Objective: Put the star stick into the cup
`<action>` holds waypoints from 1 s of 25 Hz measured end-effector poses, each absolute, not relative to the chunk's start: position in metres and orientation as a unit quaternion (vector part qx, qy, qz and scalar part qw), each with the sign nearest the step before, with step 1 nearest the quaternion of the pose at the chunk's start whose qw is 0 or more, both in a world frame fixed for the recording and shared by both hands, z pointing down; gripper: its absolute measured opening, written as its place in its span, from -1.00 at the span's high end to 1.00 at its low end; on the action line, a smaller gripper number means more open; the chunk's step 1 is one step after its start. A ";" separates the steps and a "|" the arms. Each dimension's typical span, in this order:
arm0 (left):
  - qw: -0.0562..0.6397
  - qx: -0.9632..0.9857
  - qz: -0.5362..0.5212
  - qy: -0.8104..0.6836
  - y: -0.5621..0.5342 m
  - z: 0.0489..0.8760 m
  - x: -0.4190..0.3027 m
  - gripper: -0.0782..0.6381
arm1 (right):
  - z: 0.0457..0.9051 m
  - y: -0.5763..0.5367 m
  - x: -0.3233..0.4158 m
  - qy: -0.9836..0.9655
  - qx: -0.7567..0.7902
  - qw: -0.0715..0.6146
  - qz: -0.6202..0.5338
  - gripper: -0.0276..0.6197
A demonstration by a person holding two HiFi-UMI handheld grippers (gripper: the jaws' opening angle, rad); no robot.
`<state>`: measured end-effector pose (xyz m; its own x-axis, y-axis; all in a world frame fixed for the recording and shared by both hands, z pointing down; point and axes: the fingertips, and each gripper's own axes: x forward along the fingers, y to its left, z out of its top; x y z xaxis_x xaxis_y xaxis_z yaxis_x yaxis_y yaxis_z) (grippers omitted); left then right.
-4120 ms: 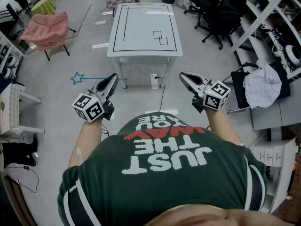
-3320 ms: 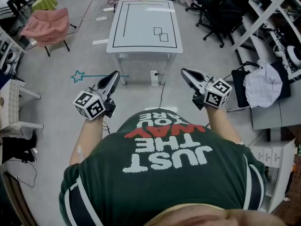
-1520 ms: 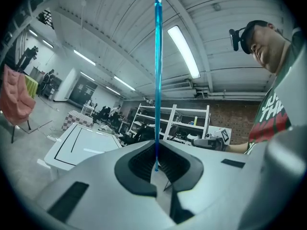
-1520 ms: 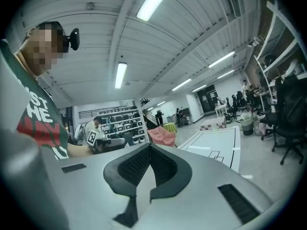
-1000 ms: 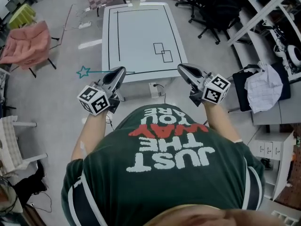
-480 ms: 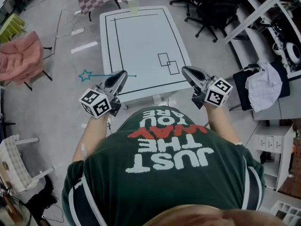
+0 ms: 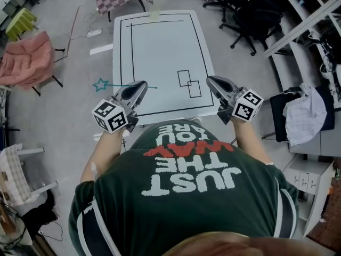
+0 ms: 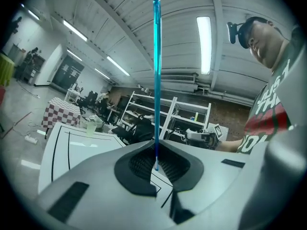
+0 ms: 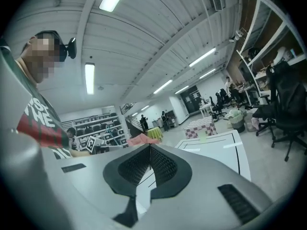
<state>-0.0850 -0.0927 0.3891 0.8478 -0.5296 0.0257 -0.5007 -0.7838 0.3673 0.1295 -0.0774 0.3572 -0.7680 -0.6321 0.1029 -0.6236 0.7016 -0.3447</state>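
Protruding sideways from left hand-held gripper (image 7: 141,84) (pinched): star stick (image 8: 156,71).

Both forearms reach forward from the torso, well apart, each carrying 1 gripper held about level: the left gripper (image 7: 143,84) has its 2 jaws pinched on the thin star stick (image 7: 120,86), while the right gripper (image 7: 209,79) has its 2 jaws closed pad to pad.
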 end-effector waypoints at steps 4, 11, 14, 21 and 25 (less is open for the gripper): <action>0.174 0.928 -0.042 -0.326 -0.125 0.384 -0.037 0.73 | 0.361 -0.126 0.177 0.938 -0.292 0.015 -0.186 0.81; 0.190 0.904 -0.045 -0.381 -0.168 0.374 0.037 0.73 | 0.367 -0.195 0.225 0.961 -0.200 0.007 -0.190 0.81; 0.194 0.898 -0.040 -0.392 -0.180 0.371 0.031 0.73 | 0.368 -0.210 0.214 0.962 -0.183 0.018 -0.200 0.81; 0.187 0.908 -0.034 -0.374 -0.227 0.362 -0.024 0.73 | 0.367 -0.243 0.159 0.957 -0.204 0.023 -0.205 0.81; 0.183 0.915 -0.034 -0.358 -0.264 0.358 -0.052 0.73 | 0.365 -0.262 0.132 0.954 -0.218 0.010 -0.206 0.81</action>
